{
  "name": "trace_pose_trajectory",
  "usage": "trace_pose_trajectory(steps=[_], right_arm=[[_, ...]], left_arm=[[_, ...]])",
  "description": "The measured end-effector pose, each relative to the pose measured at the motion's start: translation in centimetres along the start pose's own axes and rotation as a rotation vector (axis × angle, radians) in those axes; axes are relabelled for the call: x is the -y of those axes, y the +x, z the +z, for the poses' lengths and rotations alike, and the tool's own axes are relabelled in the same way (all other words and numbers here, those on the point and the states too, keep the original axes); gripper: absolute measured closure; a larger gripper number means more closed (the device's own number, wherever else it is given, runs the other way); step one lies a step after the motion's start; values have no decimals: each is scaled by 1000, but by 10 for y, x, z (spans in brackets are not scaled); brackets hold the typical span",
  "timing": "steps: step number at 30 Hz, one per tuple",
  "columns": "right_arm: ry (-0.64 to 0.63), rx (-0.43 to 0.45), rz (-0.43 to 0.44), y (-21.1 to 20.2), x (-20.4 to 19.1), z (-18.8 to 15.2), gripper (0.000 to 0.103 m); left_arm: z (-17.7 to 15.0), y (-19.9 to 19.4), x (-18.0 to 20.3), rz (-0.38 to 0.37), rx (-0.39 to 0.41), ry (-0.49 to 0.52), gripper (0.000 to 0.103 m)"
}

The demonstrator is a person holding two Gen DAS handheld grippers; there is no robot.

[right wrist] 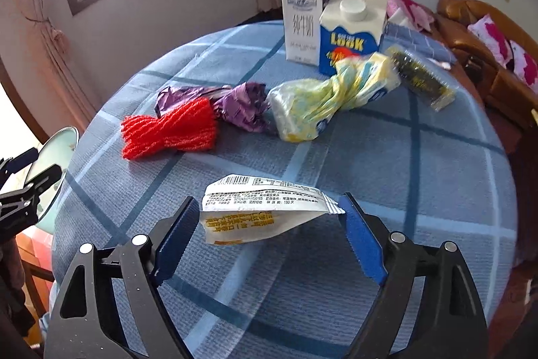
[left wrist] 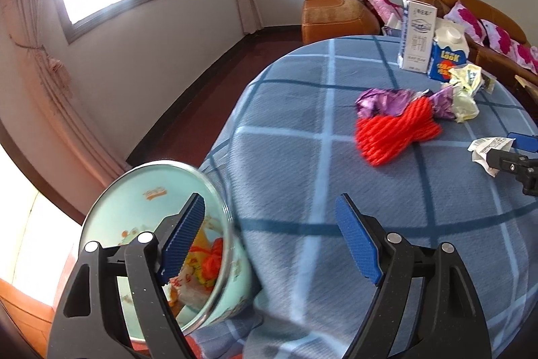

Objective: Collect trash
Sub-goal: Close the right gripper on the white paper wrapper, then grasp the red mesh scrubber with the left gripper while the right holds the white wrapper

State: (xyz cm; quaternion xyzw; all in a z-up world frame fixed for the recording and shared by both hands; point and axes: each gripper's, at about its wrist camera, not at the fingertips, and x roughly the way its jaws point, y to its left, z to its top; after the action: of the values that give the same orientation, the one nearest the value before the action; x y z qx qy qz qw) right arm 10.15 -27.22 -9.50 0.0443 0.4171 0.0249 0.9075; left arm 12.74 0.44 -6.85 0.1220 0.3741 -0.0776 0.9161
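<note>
A white printed wrapper point(right wrist: 265, 211) lies bent on the blue checked tablecloth point(right wrist: 386, 164) between the fingers of my right gripper point(right wrist: 265, 207). The jaws stand wide, and the wrapper's right corner touches the right pad point(right wrist: 359, 238). My left gripper point(left wrist: 269, 204) is open and empty over the table's left edge. Its left finger point(left wrist: 185, 227) hangs in front of a pale green enamel basin point(left wrist: 134, 190), which holds red netting and wrappers. Farther back lie a red foam net point(right wrist: 168, 128), a crumpled purple wrapper point(right wrist: 242, 106) and a yellow plastic bag point(right wrist: 322, 96).
A tall white milk carton point(right wrist: 301, 15) and a blue LOOK carton point(right wrist: 349, 36) stand at the table's far side, with a dark clear pack point(right wrist: 420, 79) to their right. A brown sofa point(left wrist: 333, 9) with pink cushions runs behind. Beyond the left edge the floor drops away.
</note>
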Motion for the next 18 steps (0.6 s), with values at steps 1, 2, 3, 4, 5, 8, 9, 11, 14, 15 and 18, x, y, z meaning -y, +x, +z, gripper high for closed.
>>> trace_pose_trajectory(steps=[1, 2, 3, 4, 5, 8, 9, 11, 14, 15, 18], right_arm=[[0, 5, 2, -3, 2, 0, 20], [-2, 19, -4, -7, 4, -1, 23], [-8, 32, -17, -11, 5, -1, 23], [-10, 43, -22, -14, 8, -1, 23], [-9, 53, -30, -16, 11, -1, 23], [-10, 51, -34, -17, 19, -3, 23], [-11, 44, -29, -15, 21, -3, 22], [-10, 35, -16, -13, 23, -6, 19], [10, 47, 3, -17, 25, -9, 12], [10, 46, 1, -17, 25, -9, 12], [25, 50, -15, -18, 31, -11, 12]], left_arm=[[2, 1, 3, -5, 2, 2, 25], [6, 2, 8, -13, 4, 7, 25], [9, 3, 14, -21, 7, 10, 25], [11, 4, 17, -25, 8, 12, 25], [15, 6, 23, -32, 10, 19, 25], [22, 14, 38, -60, 6, 34, 25], [25, 18, 43, -70, 3, 35, 25], [29, 26, 51, -78, -2, 40, 25], [38, 39, 59, -105, -12, 41, 30], [41, 43, 62, -123, -20, 45, 35], [45, 53, 75, -155, -39, 74, 57]])
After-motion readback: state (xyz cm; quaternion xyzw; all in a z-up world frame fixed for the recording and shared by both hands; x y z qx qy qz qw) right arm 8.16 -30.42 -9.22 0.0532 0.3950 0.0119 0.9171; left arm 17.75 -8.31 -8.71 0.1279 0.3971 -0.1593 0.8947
